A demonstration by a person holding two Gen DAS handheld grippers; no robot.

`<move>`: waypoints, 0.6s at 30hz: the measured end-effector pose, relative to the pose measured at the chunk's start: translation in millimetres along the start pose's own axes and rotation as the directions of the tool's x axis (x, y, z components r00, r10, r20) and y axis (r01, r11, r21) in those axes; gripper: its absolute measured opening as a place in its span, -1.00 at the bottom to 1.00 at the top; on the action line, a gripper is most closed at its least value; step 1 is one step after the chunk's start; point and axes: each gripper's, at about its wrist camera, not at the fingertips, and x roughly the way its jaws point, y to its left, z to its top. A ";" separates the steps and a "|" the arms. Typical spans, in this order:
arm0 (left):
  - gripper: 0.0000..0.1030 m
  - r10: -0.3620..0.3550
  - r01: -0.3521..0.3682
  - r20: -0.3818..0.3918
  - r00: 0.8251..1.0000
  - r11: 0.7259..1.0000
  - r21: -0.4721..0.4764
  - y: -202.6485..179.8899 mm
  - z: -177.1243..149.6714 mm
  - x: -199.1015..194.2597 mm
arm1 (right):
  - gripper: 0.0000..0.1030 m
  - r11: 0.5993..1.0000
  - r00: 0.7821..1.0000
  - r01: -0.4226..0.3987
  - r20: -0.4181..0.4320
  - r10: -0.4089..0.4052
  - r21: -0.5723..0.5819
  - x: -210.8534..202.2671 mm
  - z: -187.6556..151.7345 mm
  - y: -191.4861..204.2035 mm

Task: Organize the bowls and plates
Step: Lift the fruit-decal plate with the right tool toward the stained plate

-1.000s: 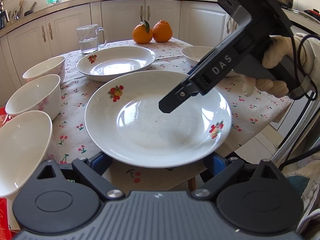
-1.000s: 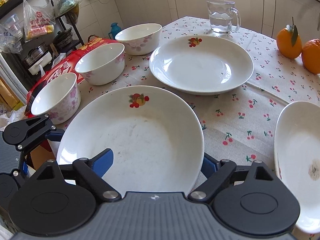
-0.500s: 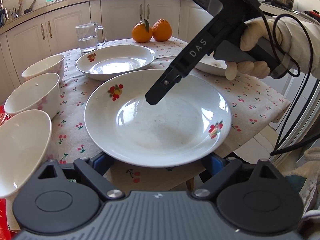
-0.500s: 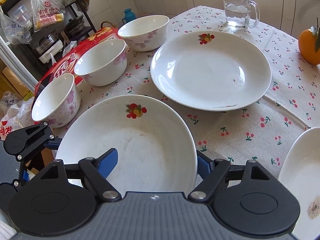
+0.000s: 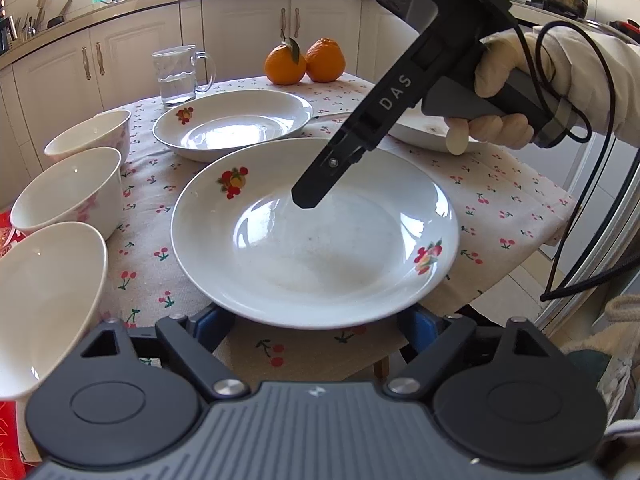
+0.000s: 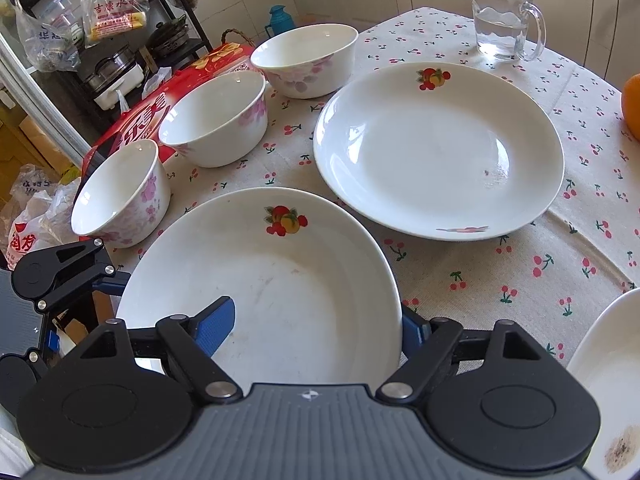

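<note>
Glossy white glazed ceramic is seen in the plates (image 5: 316,236) and bowls (image 6: 216,120); a matt printed cloth (image 6: 520,264) is spread beneath; the mug (image 5: 178,74) is clear glass.

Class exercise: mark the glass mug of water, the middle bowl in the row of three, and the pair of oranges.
glass mug (image 6: 502,20): right wrist view, on its water-filled body.
middle bowl (image 6: 214,118): right wrist view, on its inner wall.
oranges (image 5: 285,65): left wrist view, on the left fruit's skin.
</note>
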 end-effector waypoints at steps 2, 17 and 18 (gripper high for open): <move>0.69 -0.007 0.007 -0.006 1.000 1.000 0.003 0.1 0.9 0.0 | 0.68 1.000 1.000 -0.002 0.002 0.002 0.003 -1.1 -1.0 -0.3; 0.69 -0.053 0.053 -0.004 0.999 0.995 0.080 -12.6 20.4 -3.5 | 0.69 0.999 0.998 0.030 0.057 -0.032 0.027 -35.8 -17.5 -3.5; 0.69 -0.057 0.057 -0.004 0.998 0.994 0.089 -14.5 23.4 -3.1 | 0.69 0.999 0.997 0.033 0.065 -0.035 0.034 -40.4 -19.5 -5.3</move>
